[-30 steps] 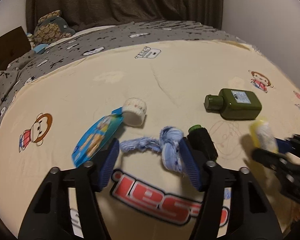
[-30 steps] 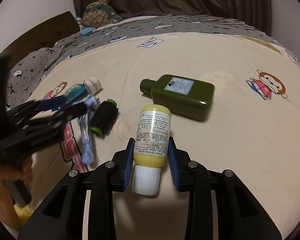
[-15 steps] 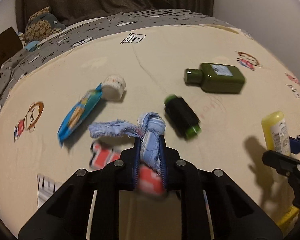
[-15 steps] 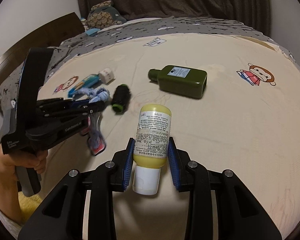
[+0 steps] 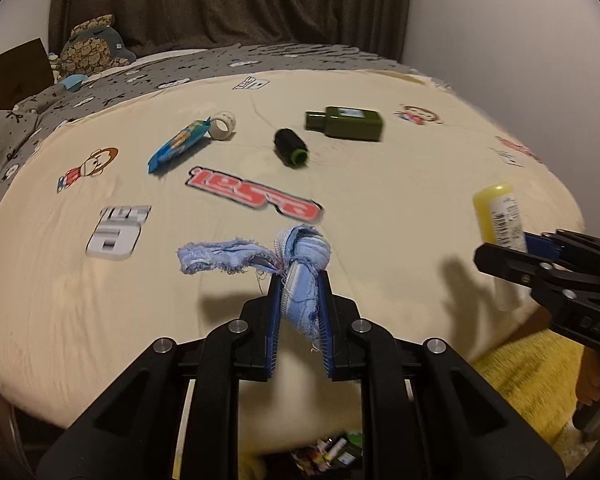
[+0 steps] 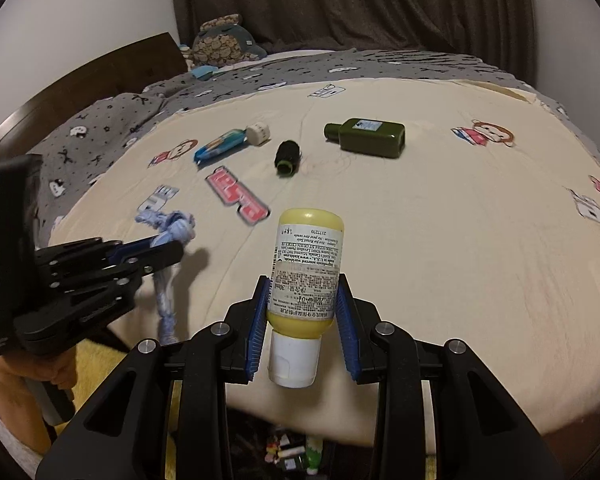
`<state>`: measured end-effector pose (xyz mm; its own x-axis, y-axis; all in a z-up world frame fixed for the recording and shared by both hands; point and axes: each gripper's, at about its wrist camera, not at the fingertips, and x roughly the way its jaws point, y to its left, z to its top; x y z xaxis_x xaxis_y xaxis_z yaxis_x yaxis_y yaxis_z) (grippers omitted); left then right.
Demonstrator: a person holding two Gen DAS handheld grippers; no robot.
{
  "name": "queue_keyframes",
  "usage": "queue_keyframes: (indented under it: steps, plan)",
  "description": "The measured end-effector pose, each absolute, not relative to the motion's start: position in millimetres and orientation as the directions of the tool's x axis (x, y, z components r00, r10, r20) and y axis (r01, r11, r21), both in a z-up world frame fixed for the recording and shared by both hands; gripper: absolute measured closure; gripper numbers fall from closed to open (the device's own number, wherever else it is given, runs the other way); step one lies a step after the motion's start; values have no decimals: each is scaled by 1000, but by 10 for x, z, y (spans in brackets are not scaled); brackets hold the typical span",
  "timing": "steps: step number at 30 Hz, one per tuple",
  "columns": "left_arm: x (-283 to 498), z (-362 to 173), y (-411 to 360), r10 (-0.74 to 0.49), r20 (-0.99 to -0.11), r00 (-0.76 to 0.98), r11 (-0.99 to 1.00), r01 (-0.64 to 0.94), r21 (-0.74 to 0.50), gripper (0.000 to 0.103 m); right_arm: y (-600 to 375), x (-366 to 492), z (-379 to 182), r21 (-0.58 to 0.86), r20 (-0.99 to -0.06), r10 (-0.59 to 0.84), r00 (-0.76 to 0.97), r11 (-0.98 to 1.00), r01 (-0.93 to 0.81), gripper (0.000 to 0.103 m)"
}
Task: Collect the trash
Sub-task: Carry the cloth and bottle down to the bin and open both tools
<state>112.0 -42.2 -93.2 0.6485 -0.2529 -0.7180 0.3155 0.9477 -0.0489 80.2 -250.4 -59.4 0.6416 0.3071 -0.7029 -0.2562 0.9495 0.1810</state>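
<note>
Left hand-held gripper [image 5: 299,300]: clamped on blue knotted rag [image 5: 300,256], lifted clear of bed [image 5: 380,216] | Right hand-held gripper [image 6: 303,312]: gripping yellow bottle [image 6: 306,268], white cap toward camera | On bed: green bottle [image 5: 350,123], black spool [image 5: 290,147], blue wrapper [image 5: 178,145] touching tape roll [image 5: 223,125]

My left gripper [image 5: 298,300] & right gripper [image 6: 304,304]: black plastic arms, round silver screws, blue bumpy pads [image 6: 259,320] on the fingers.
</note>
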Motion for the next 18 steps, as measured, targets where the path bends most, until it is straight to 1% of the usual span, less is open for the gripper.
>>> queue_keyframes:
  steps: [4, 10, 18]
  plan:
    - [758, -901, -408, -273, -702, 658, 942, 330, -57, 87, -2493, 485, -614, 155, -699, 293, 652, 953, -262, 70]
    - [347, -1055, -407, -291, -714, 637, 936, 343, -76, 87, -2432, 115, -695, 155, -696, 294, 655, 952, -264, 70]
    - [61, -1396, -423, -303, -768, 564, 928, 359, -102, 87, -2299, -24, -1035, 155, -770, 289, 569, 949, -273, 70]
